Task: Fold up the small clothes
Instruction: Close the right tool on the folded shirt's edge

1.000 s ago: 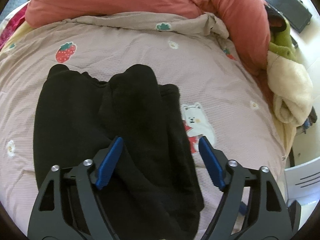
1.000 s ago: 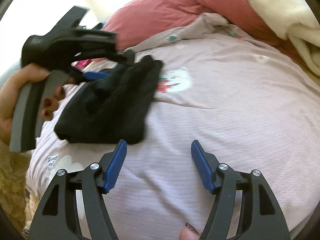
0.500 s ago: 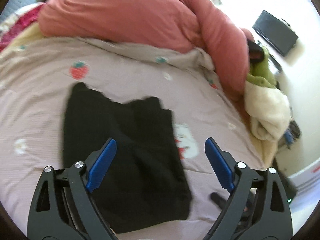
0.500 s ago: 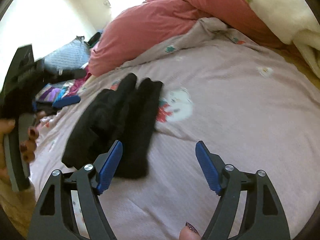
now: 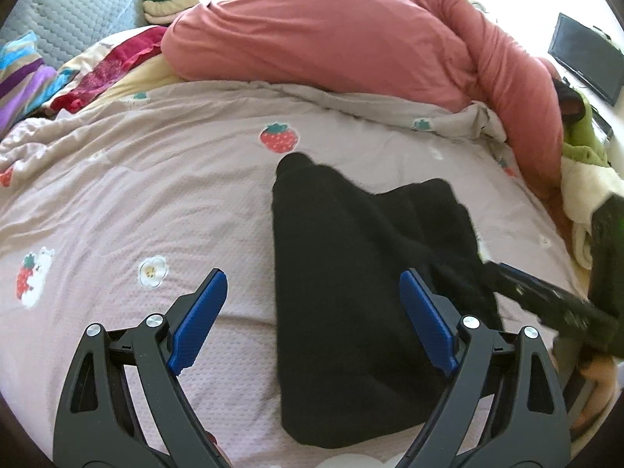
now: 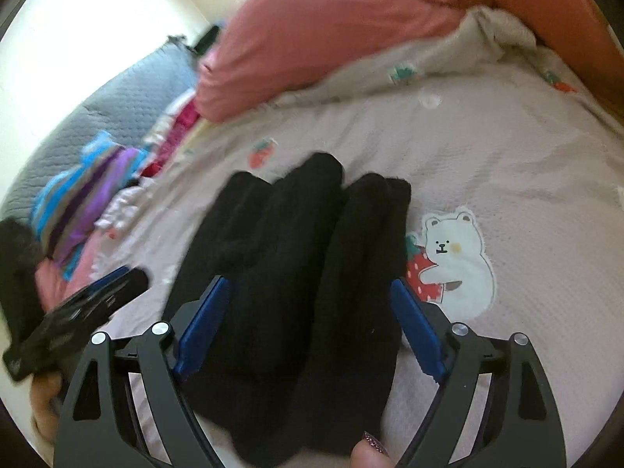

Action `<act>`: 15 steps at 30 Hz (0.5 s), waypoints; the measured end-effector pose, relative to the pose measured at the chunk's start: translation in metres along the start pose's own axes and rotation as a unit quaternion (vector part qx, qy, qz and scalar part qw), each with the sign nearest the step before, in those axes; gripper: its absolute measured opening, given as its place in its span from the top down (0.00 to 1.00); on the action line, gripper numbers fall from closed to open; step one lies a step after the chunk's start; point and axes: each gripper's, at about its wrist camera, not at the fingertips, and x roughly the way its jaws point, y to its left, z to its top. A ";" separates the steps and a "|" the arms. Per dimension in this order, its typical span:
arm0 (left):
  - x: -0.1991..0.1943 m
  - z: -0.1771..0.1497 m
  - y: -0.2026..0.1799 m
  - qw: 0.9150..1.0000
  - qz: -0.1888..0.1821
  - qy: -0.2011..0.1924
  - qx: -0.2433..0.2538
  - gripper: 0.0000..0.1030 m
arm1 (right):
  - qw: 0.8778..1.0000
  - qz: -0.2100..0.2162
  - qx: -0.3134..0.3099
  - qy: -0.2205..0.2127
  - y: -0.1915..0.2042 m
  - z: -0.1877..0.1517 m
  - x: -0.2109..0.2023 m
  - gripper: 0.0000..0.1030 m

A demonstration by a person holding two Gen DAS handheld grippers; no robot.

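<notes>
Here: black garment (image 5: 351,273), folded into thick ridges, flat on the pink printed bedspread (image 5: 136,202). Left hand-held gripper (image 5: 312,319): blue pads wide apart, holding nothing, garment ahead and under its right pad. Right hand-held gripper (image 6: 308,319): pads wide apart, empty, garment directly between and ahead of them. Coral duvet (image 5: 331,39) bunched beyond; bear print (image 6: 452,261) just right of the garment.

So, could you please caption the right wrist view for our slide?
Open right gripper poised over the folded black garment on the bear-print bedspread.
</notes>
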 end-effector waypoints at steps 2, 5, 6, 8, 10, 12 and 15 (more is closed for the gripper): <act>0.004 -0.003 0.003 1.000 0.004 0.002 0.001 0.20 | 1.000 0.006 0.009 0.015 -0.001 0.004 0.014 0.19; 0.006 -0.007 0.007 1.000 0.007 0.003 0.004 0.20 | 1.000 0.013 0.006 0.027 0.001 0.006 0.024 0.40; 0.006 -0.007 0.007 1.000 0.007 0.004 0.004 0.20 | 0.999 0.013 0.004 0.030 0.003 0.007 0.027 0.43; 0.007 -0.008 0.009 1.000 0.006 0.004 0.004 0.20 | 1.000 0.011 0.003 0.028 0.005 0.007 0.030 0.43; 0.008 -0.009 0.010 1.000 0.003 0.006 0.003 0.20 | 1.000 0.002 -0.003 0.027 0.006 0.008 0.033 0.55; 0.008 -0.009 0.010 1.000 0.004 0.005 0.002 0.20 | 1.000 -0.001 -0.022 0.020 0.011 0.009 0.033 0.72; 0.006 -0.008 0.009 1.000 0.003 0.002 0.003 0.20 | 0.998 -0.002 -0.067 -0.006 0.023 0.009 0.022 0.81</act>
